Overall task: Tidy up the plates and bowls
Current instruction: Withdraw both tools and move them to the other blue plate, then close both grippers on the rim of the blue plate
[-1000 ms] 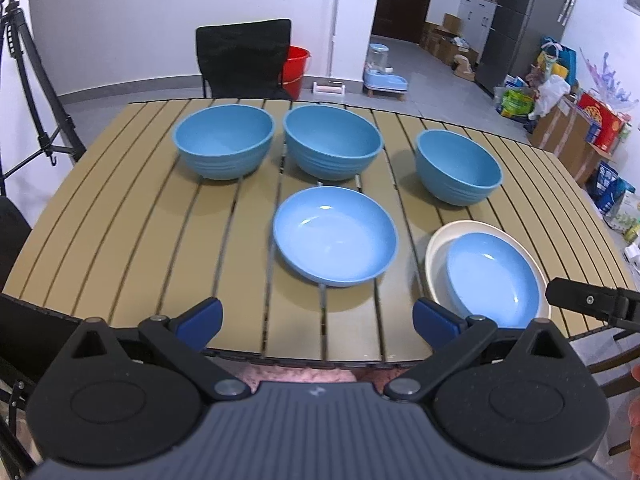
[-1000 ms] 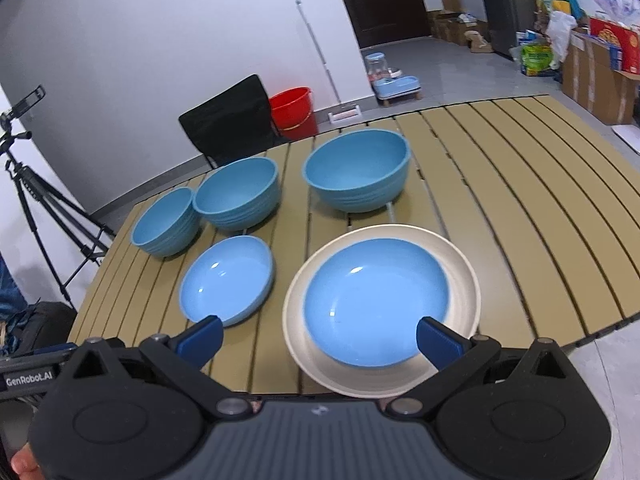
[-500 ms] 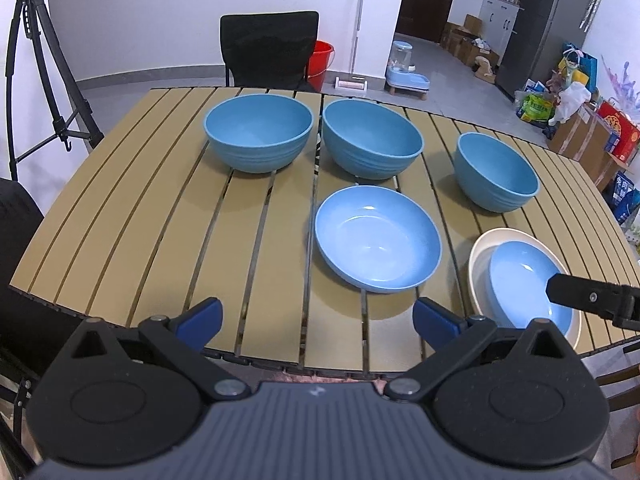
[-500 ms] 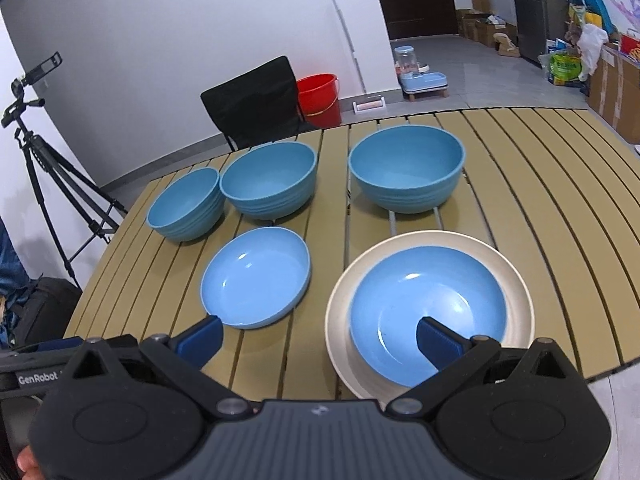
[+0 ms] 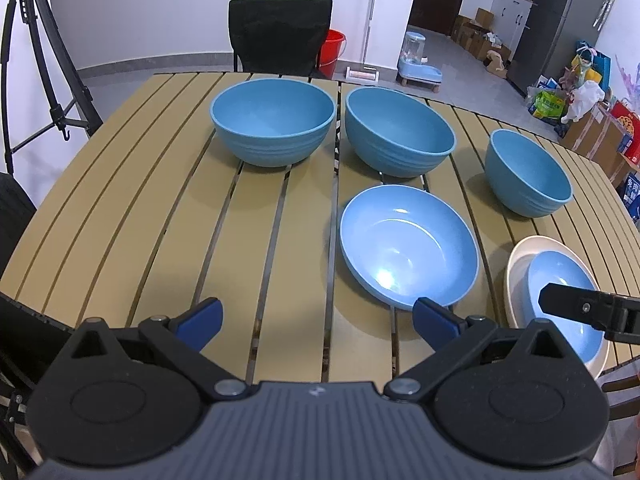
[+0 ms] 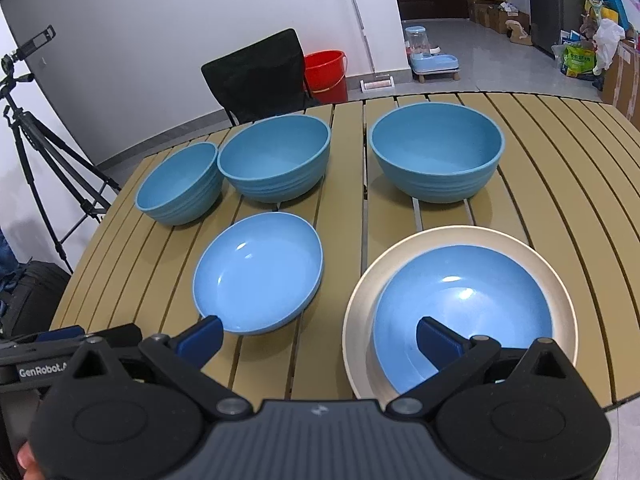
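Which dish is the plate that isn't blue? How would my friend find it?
Look at the slatted table, at its near edge. The cream plate lies there, right of a lone shallow blue dish. It is the only pale, flat one, with another blue dish resting in it.

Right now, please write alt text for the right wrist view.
An open right gripper hovers over a slatted tan table holding three deep blue bowls behind two shallow blue plates, one stacked on a cream plate.
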Available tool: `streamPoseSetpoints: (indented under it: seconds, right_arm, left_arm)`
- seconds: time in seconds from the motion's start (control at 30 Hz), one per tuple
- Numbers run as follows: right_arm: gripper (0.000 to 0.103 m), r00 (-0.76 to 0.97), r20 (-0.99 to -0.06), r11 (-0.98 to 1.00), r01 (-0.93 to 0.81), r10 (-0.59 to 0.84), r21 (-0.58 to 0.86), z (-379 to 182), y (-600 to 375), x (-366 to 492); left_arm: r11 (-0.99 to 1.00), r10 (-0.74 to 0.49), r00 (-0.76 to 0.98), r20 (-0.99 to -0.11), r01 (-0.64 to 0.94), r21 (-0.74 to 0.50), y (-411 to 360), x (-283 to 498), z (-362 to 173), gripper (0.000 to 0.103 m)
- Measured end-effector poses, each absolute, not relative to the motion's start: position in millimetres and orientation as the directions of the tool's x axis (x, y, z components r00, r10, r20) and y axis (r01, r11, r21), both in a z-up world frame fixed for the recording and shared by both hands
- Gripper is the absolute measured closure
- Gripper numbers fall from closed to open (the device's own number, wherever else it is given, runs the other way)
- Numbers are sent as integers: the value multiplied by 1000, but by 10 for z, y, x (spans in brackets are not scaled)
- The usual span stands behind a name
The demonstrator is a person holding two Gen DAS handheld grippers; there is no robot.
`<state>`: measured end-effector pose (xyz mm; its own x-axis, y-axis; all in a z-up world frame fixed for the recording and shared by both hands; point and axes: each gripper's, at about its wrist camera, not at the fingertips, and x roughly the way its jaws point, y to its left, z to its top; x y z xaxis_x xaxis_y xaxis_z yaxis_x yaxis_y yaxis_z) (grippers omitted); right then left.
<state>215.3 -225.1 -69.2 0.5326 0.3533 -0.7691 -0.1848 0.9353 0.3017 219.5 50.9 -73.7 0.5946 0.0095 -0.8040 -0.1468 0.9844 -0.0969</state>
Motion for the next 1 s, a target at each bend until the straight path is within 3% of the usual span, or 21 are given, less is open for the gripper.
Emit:
streamPoseSetpoints:
  seconds: [1.0]
  right_arm:
    - [2, 462, -830, 947, -221, 312, 233, -984, -1887, 3084]
  left_arm:
    - [974, -16, 532, -847, -183, -134, 734, 2990, -1092, 3]
